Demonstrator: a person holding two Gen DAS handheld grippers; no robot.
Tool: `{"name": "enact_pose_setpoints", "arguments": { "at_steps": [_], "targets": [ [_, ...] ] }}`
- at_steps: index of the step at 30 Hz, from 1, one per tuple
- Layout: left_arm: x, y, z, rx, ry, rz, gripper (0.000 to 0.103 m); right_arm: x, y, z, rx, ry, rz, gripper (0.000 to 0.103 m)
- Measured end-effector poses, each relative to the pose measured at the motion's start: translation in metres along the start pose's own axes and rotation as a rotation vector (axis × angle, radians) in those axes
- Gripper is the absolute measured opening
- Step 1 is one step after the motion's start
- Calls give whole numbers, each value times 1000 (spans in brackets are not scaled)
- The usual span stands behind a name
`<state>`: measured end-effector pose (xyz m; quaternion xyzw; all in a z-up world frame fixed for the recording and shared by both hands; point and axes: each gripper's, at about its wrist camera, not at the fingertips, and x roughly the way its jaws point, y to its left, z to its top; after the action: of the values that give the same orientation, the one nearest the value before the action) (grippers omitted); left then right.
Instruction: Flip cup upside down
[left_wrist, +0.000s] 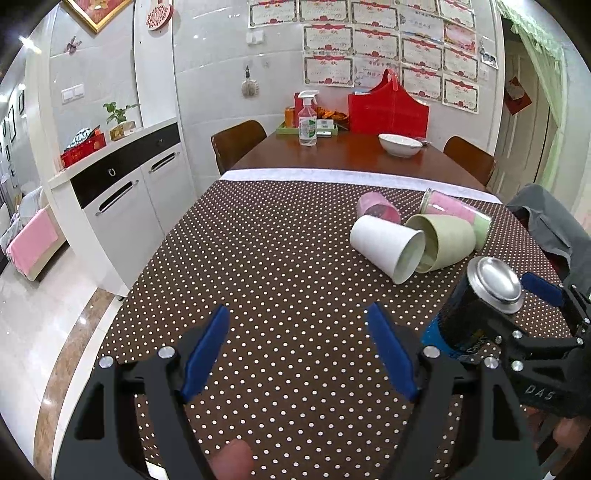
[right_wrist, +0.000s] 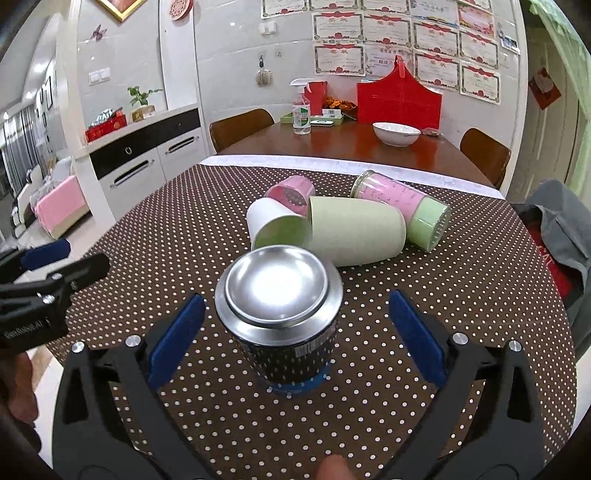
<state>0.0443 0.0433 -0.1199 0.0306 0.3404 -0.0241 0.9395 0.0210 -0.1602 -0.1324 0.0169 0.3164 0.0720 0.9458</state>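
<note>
Black can (right_wrist: 280, 325) stands upside down on desk (right_wrist: 424, 332), btwn right gripper (right_wrist: 295, 332) fingers, spread, not touching. Left gripper (left_wrist: 297, 350) fingers apart, empty.

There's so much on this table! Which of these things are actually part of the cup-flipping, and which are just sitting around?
Part of the job:
black can, standing bottom-up between the open fingers of the right gripper
left gripper, open, holding nothing

Possibly next, lying on their sides:
white cup
green cup
pink cup
glass jar

Just lying about:
white bowl
spray bottle
red bag
</note>
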Motion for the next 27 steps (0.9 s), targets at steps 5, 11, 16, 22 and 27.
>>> {"name": "enact_pose_setpoints", "arguments": {
  "at_steps": [5,11,16,22,27],
  "targets": [
    [-9,-6,3,11,-27,-3,76,-15,-5,7,14,-17,21,97],
    [-23,-12,11,23,-74,-2,76,-37,-12,22,50,-32,67,97],
    [-35,-15,19,26,-117,-3,76,-58,-20,37,80,-52,37,97],
    [-51,-23,30,32,-159,-23,76,-81,-24,47,74,-134,-65,97],
    [-63,-31,37,31,-201,-35,76,-95,-25,47,80,-207,-124,97]
  ]
}}
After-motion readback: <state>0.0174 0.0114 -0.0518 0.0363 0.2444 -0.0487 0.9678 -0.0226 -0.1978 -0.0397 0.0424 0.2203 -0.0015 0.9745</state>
